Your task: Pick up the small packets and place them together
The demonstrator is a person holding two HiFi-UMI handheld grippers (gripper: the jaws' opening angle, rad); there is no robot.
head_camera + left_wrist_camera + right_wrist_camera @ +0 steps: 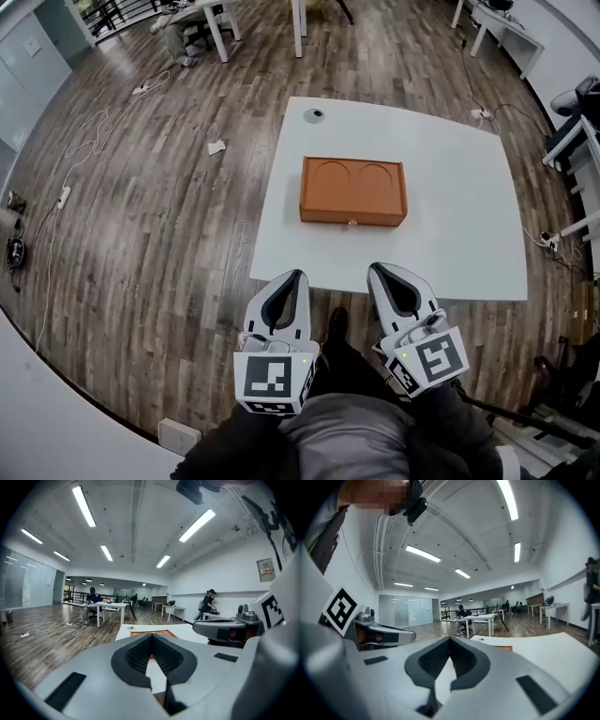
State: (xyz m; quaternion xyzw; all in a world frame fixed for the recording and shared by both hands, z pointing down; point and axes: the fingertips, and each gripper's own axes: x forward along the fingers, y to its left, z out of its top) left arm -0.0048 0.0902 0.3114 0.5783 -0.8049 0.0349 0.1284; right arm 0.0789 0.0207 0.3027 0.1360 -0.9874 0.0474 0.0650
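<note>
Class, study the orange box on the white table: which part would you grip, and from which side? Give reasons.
Probably its two short ends: the left tool from its left, the right tool from its right. The orange box lies flat, long side across the white table, and looks too broad for one tool. Both tools are shut now.

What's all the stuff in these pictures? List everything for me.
floor: one, brown wood, all round
table: one, white, middle of the room
box: one, orange-brown, two round hollows on top, mid-table
round fitting: one, grey, table's far left corner
scrap: one, white, on floor left of table
cables: several, white, on floor at left
desks: several, white, far end
people: at least two, dark clothes, by far desks
left gripper: one, grey-white, shut, empty, near table's edge
right gripper: one, grey-white, shut, empty, beside it
</note>
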